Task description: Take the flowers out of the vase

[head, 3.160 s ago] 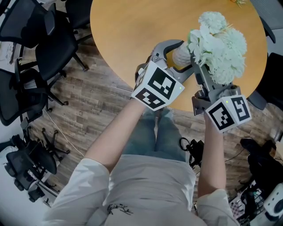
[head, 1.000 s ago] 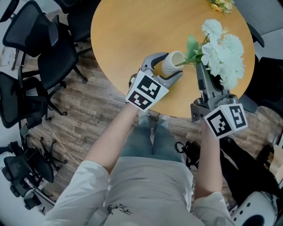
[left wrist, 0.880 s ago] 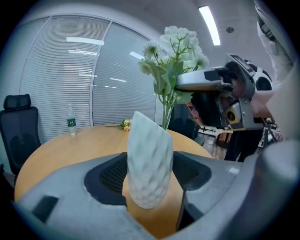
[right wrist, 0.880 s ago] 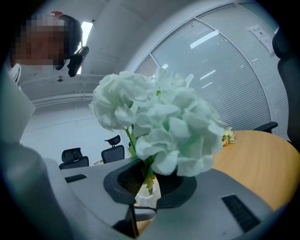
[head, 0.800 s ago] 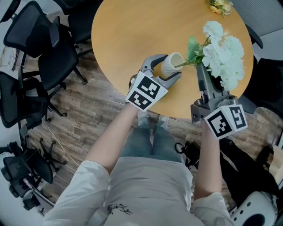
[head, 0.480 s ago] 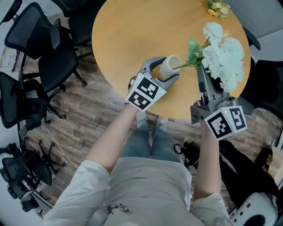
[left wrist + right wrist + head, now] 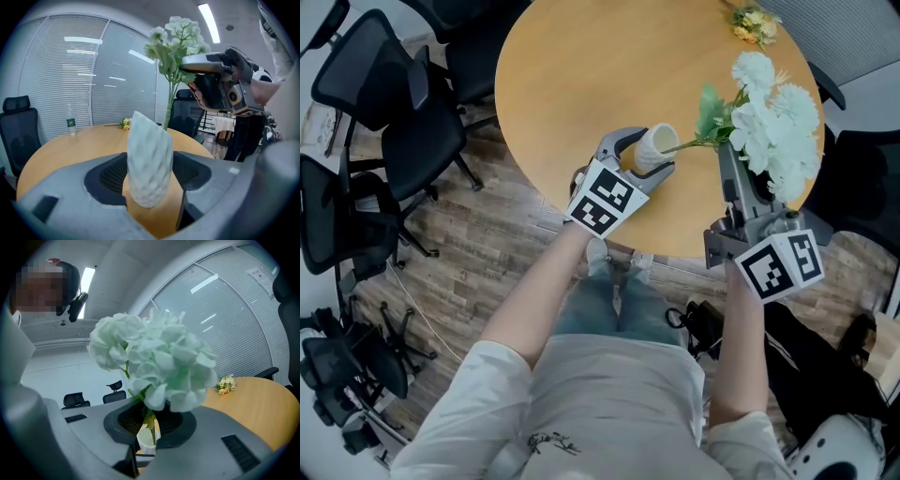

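Note:
A white textured vase (image 7: 653, 147) leans on the round wooden table (image 7: 581, 66), near its front edge. My left gripper (image 7: 645, 155) is shut on the vase (image 7: 149, 164), with one jaw on each side of its body. A bunch of white flowers (image 7: 773, 117) hangs to the right of and above the vase, with a thin green stem (image 7: 689, 142) running down to its mouth. My right gripper (image 7: 727, 155) is shut on the flowers' stems (image 7: 151, 425) just under the blooms (image 7: 154, 364). The vase's mouth (image 7: 146, 439) shows below.
A small yellow flower bunch (image 7: 753, 21) lies at the table's far side (image 7: 227, 383). A water bottle (image 7: 71, 125) stands on the table's far left. Black office chairs (image 7: 366, 122) crowd the floor at the left, and dark gear lies at the lower right.
The right gripper has lifted the flowers up and away from the vase, so more stem now shows between them. The left gripper and the vase have hardly moved.

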Demonstrator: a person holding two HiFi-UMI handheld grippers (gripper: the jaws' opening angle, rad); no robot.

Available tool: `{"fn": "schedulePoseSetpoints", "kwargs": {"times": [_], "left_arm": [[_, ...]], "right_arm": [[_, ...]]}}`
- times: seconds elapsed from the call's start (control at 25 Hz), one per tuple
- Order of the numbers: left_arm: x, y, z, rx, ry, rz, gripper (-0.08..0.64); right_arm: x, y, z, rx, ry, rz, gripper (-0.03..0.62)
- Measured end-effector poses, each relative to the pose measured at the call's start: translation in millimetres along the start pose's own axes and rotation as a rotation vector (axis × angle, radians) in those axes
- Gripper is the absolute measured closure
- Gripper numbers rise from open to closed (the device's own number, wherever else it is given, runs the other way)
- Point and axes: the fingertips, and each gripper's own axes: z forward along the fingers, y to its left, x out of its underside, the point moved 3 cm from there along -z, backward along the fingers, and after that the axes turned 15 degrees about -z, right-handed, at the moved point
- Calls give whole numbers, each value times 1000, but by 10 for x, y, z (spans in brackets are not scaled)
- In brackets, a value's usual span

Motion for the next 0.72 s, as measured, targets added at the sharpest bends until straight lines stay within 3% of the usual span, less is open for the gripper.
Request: {"fn": "schedulePoseSetpoints", "kwargs": {"times": [0.72], "left_arm": [[192,154,-31,1,11,-15,253]], "right_arm": [[-96,81,-2,-1,-31,-19,543]]}}
